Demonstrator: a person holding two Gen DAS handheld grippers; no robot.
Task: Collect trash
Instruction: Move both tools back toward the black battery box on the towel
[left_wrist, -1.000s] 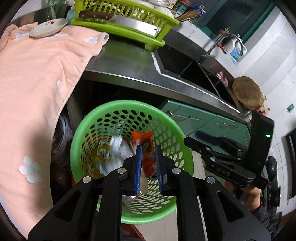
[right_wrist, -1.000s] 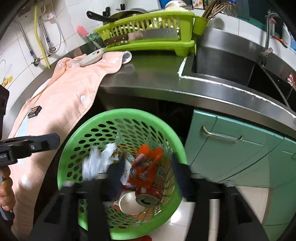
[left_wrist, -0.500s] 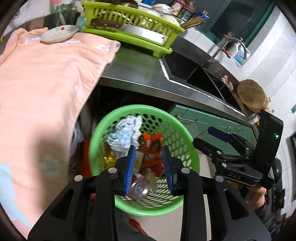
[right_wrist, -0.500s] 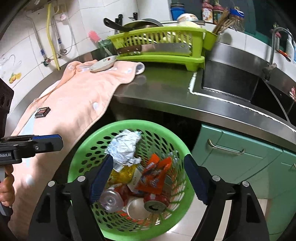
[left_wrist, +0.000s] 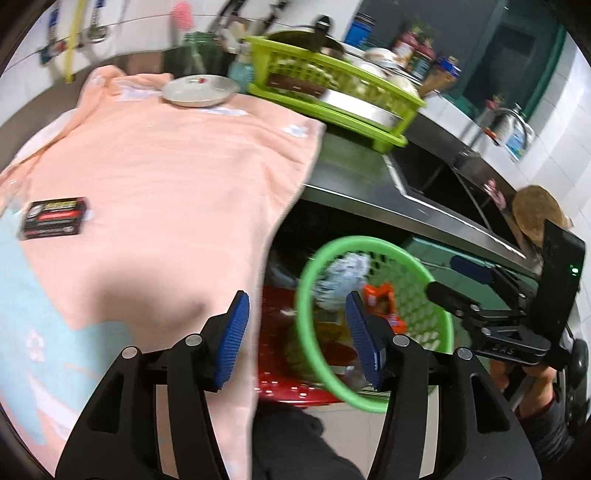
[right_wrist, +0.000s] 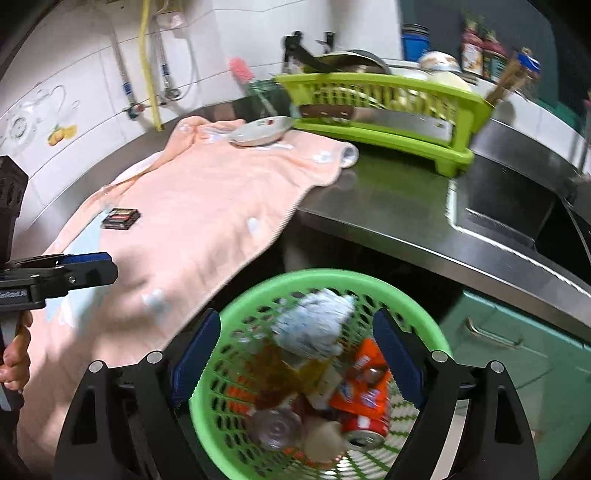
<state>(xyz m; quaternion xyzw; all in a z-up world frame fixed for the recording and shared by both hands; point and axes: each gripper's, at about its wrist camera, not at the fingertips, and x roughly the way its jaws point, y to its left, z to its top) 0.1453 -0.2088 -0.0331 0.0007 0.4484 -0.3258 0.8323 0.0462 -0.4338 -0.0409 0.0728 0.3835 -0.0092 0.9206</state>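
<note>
Right wrist view: round green perforated plastic basket holds crumpled foil wad, orange wrapper, red can. Right tongs and left tongs spread, just opening, empty, above it.

Soft indoor light, motion blur smearing both views, fisheye bending edges into dark corners.

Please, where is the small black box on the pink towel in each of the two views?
Left wrist view: the small black box lies at the far left, on the pink towel.
Right wrist view: the box is at the upper left, on the same towel.
Shared landmark: the white plate at the towel's far end.
</note>
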